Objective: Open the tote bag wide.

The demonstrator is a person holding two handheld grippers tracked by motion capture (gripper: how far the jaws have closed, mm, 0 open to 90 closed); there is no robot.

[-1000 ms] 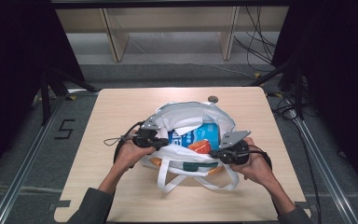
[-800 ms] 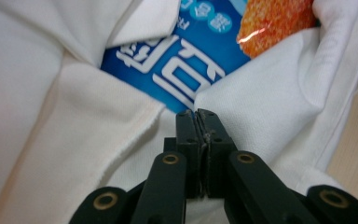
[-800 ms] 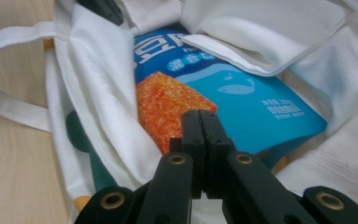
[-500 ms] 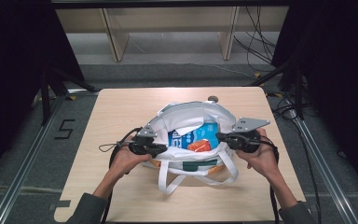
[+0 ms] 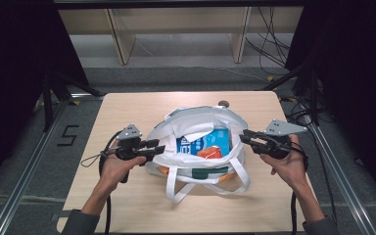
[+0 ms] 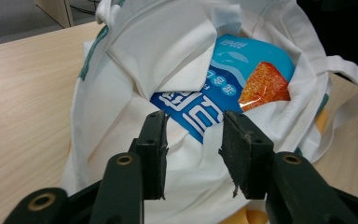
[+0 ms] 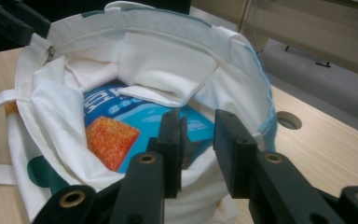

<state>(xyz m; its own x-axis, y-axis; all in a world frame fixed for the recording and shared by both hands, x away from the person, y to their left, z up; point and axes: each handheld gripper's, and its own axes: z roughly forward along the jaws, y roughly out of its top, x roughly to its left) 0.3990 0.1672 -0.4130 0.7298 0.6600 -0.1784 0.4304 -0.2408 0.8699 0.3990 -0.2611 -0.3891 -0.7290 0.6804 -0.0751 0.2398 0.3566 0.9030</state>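
Observation:
A white cloth tote bag [image 5: 191, 125] stands open-mouthed in the middle of the wooden table [image 5: 122, 110]. Inside lie a blue packet [image 5: 201, 143] and an orange snack pack [image 5: 209, 152]. My left gripper [image 5: 155, 146] hovers at the bag's left rim, and its jaws have just been opening. In the left gripper view [image 6: 193, 135] the rim cloth [image 6: 186, 177] lies loose in the gap, unpressed. My right gripper [image 5: 245, 136] sits at the bag's right rim, its jaws also just opened. In the right gripper view [image 7: 199, 133] nothing is pinched, and the blue packet [image 7: 135, 116] shows beyond.
The bag's white handles [image 5: 176, 191] trail toward the table's front edge. A round cable hole [image 5: 223, 103] sits behind the bag. Wooden shelf legs [image 5: 120, 41] and cables [image 5: 269, 54] stand on the floor past the far edge. Metal rails flank the table.
Both hands moved outward and up from the bag's rim. Both grippers went from shut on the rim cloth to open, letting it go. The bag's mouth stands wider.

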